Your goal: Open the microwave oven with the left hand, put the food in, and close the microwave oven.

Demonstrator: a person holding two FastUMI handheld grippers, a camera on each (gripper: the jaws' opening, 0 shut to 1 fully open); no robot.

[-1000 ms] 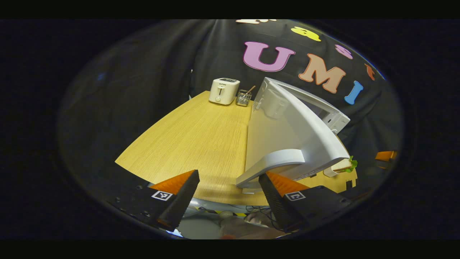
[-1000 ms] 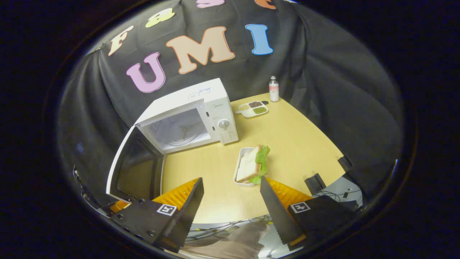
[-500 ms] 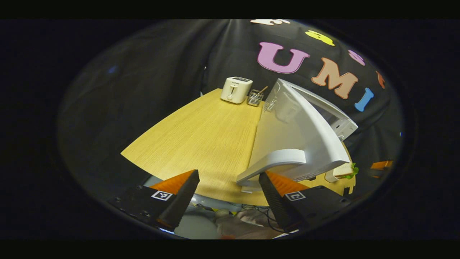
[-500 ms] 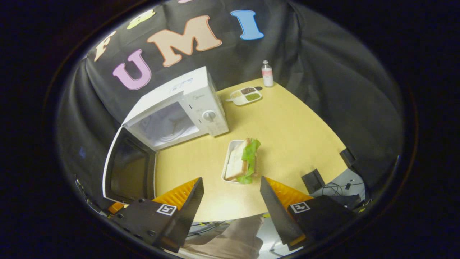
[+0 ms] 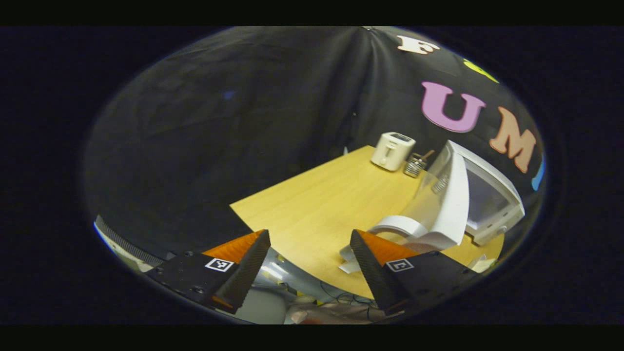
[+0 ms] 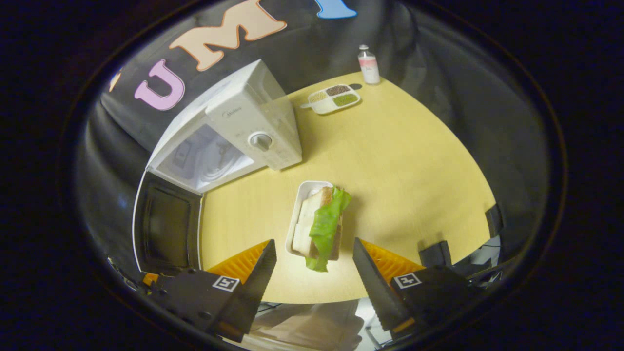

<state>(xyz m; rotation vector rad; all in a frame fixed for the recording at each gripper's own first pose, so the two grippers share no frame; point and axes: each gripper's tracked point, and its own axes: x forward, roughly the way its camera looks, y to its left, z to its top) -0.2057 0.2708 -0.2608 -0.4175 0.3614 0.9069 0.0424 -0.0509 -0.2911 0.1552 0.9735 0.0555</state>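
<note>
Microwave oven [image 6: 253,131] standing on the wooden tabletop [image 6: 399,161], door [image 6: 165,224] swung wide open, cavity and turntable exposed. Small grey brand mark printed above the round dial [image 6: 260,140], too blurred to read with certainty. In front of the oven, a white tray [image 6: 304,195] carrying the sandwich [image 6: 319,222], lettuce hanging off its near end. Right gripper [image 6: 312,273] poised just above the tray's near edge, jaws spread wide, gripping nothing. Left gripper [image 5: 307,263] by the tabletop's near edge, just beside the door handle [image 5: 397,225], jaws wide apart and empty. At the back, a 3-part dish [image 6: 334,97] of grains and a small bottle [image 6: 368,64], label illegible. Far left corner: white toaster [image 5: 392,151] next to a wire holder [image 5: 415,165].
</note>
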